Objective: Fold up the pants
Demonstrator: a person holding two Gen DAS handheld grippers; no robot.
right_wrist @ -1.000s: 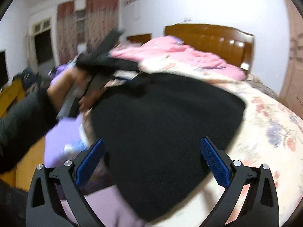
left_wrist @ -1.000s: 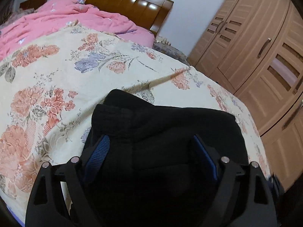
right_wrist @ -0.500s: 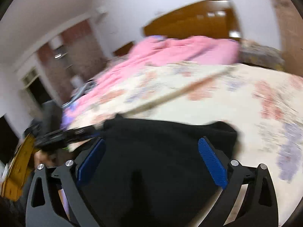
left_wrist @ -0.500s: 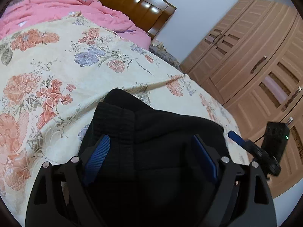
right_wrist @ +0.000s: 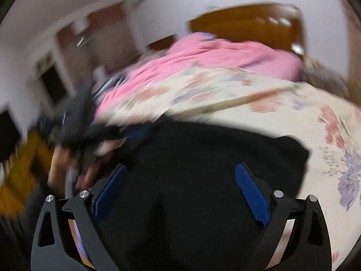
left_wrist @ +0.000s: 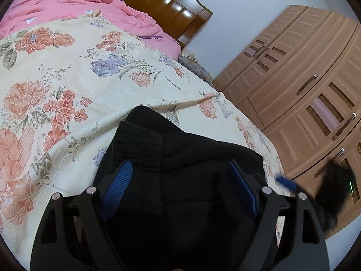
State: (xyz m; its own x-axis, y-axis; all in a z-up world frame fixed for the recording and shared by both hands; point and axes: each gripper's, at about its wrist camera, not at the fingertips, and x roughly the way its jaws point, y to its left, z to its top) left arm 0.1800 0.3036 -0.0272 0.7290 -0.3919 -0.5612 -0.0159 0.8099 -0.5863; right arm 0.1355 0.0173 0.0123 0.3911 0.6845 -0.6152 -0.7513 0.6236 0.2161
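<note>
The black pants (left_wrist: 180, 158) are lying in a folded bundle on the floral bedspread (left_wrist: 67, 79), near the edge of the bed that is closest to both cameras. In the left wrist view a ribbed band of the fabric is showing at the far end of the bundle, w/ one rounded corner sticking out beyond it.

The left gripper (left_wrist: 179, 188) is hanging over the pants w/ its jaws standing wide; the blue pads (left_wrist: 117, 186) are sitting one on each side of the bundle, and I cannot tell if they are touching the cloth. The right gripper (right_wrist: 181, 192) is also spreading its jaws wide above the black fabric (right_wrist: 203, 158), nothing being pinched between them. This view is blurring strongly.

In the left wrist view the right gripper (left_wrist: 287, 184) is appearing at the right edge as a smeared dark shape w/ a blue tip, in front of the wooden wardrobe (left_wrist: 304, 79). In the right wrist view a hand (right_wrist: 65, 164) is gripping the other tool at the left.

A pink quilt (left_wrist: 79, 4) is piling up at the head of the bed, just before the dark wooden headboard (left_wrist: 169, 2).
</note>
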